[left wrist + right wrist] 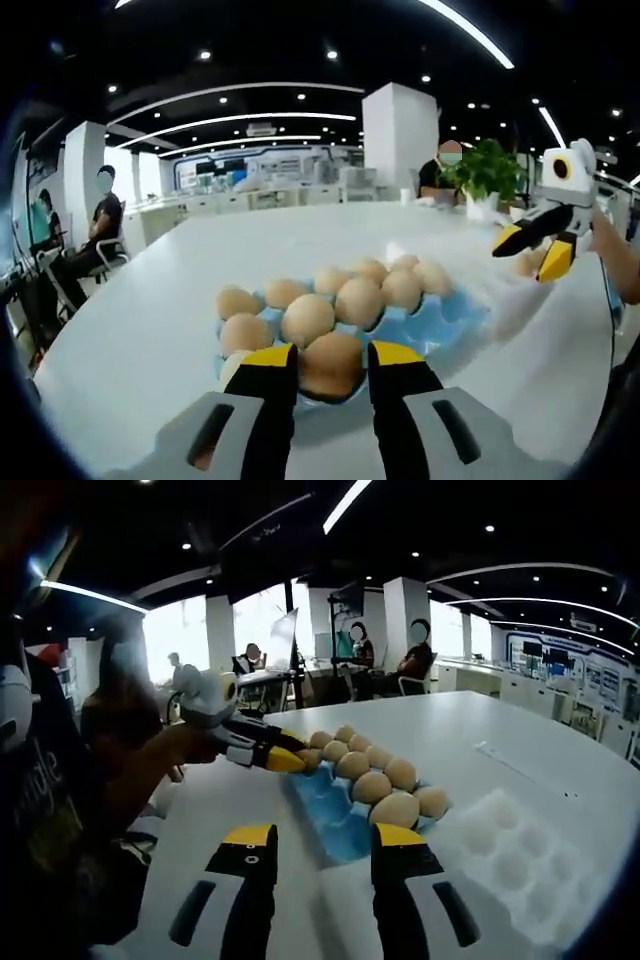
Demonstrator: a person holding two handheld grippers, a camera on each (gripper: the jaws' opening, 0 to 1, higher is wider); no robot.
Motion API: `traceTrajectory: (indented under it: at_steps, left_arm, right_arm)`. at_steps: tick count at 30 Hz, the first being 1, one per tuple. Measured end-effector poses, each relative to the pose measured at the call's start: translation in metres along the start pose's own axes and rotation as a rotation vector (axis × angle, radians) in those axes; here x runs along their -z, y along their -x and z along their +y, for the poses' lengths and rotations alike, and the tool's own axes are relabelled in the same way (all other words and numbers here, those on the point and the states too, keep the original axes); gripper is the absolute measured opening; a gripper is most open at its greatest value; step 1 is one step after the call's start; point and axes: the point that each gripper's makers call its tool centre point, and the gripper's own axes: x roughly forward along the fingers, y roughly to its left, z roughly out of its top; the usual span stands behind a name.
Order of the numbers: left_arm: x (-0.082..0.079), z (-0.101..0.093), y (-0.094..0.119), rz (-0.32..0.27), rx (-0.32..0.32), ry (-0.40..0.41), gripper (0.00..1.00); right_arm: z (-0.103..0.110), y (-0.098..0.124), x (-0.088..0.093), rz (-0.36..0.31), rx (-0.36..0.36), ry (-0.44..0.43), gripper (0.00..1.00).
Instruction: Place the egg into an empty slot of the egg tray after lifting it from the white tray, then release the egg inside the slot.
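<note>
The blue moulded egg tray on the pale white surface carries many brown eggs, while the translucent white plastic tray beside it looks bare of eggs, so the job seems close to its end, with the release left to do. The left tongs are closed on a brown egg at the near edge of the blue tray, seemingly seated in a slot, their yellow-tipped jaws pressed against its two sides. The right tongs hang apart and hold nothing, hovering above the surface near both trays.
</note>
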Motion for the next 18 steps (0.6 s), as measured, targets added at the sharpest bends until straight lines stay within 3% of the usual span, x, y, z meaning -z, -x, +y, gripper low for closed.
traceTrajectory:
  at_steps: [9,18]
  left_arm:
    - [0.001,-0.012,0.001,-0.007,0.007,-0.008,0.28]
    - [-0.002,-0.029,-0.003,-0.015,0.034,-0.036,0.32]
  right_arm:
    - [-0.017,0.012,-0.003,-0.012,0.031,-0.005,0.4]
    - [-0.027,0.016,0.01,0.029,0.062,0.01,0.4]
